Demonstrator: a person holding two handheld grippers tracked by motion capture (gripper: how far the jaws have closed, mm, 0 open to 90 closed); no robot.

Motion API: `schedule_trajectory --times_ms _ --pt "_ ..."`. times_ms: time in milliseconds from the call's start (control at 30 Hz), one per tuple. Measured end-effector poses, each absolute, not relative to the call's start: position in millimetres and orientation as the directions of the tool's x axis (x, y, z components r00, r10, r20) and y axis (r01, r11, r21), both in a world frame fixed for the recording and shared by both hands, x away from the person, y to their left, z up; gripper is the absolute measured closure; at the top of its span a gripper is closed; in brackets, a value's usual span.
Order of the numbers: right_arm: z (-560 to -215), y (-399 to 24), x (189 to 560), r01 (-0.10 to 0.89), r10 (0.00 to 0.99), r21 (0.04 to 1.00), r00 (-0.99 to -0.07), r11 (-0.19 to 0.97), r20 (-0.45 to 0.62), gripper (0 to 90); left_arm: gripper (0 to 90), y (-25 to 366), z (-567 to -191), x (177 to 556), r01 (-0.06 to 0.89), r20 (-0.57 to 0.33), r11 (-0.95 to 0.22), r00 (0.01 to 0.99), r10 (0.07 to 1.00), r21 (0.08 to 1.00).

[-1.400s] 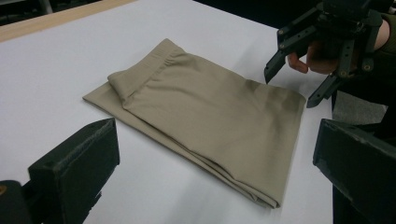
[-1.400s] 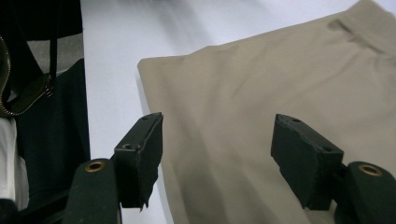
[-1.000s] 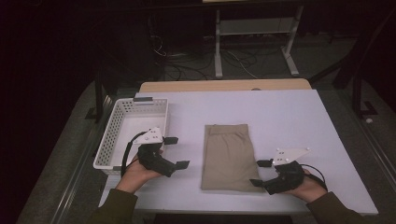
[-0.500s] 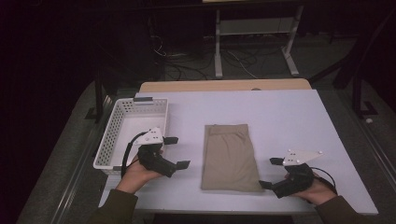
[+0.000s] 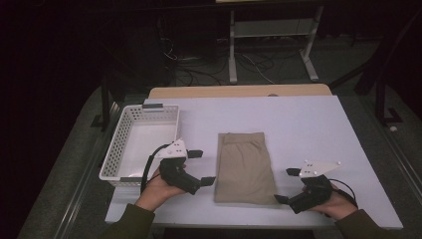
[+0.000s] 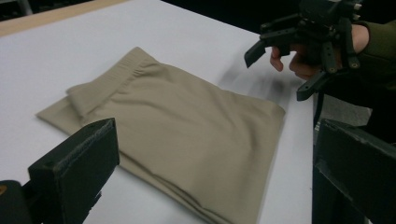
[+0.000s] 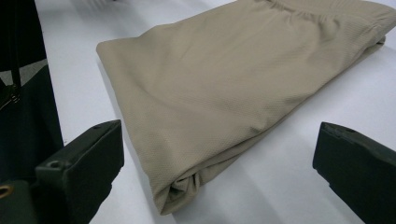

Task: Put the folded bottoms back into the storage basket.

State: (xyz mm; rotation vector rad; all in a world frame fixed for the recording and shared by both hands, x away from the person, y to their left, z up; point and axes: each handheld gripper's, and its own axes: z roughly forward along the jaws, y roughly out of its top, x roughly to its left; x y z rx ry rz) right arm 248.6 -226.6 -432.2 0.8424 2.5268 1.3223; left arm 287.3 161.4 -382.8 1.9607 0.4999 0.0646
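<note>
Between the two tools lies a folded tan garment point(image 5: 245, 167), flat at the middle of the tabletop's near half, its elastic waistband at the far end. The left tool point(image 5: 201, 168) sits just beside the cloth's left edge with its jaws spread wide and nothing between them; the right tool point(image 5: 287, 184) is near the cloth's near right corner, likewise wide open and empty. To my eye this is the approach before a grasp: neither tool touches the fabric yet. The next move likely calls for sliding a jaw under the layered edges so every fold is pinched together, or the stack may come apart when lifted. A white slatted basket point(image 5: 115, 149), empty, stands at the left, a plausible destination. The white tabletop point(image 5: 308, 129) is smooth and otherwise bare; beyond it, the room is dark, with cables and a metal stand point(image 5: 271, 37) on the floor.
</note>
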Motion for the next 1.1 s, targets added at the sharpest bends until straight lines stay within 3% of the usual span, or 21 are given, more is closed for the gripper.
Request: schedule_trajectory --times_ms 633,1100 --pt "-432.9 -224.6 247.5 0.398 0.539 0.794 -0.836 0.459 0.107 2.3 0.0 131.7 -402.1 278.8 0.317 -0.191 -0.399 0.926 0.325 0.86" --pt "-433.4 -224.5 247.8 0.397 0.538 0.794 -0.836 0.46 0.106 2.4 0.0 114.2 -420.1 276.3 0.335 -0.184 -0.449 0.92 0.346 0.829"
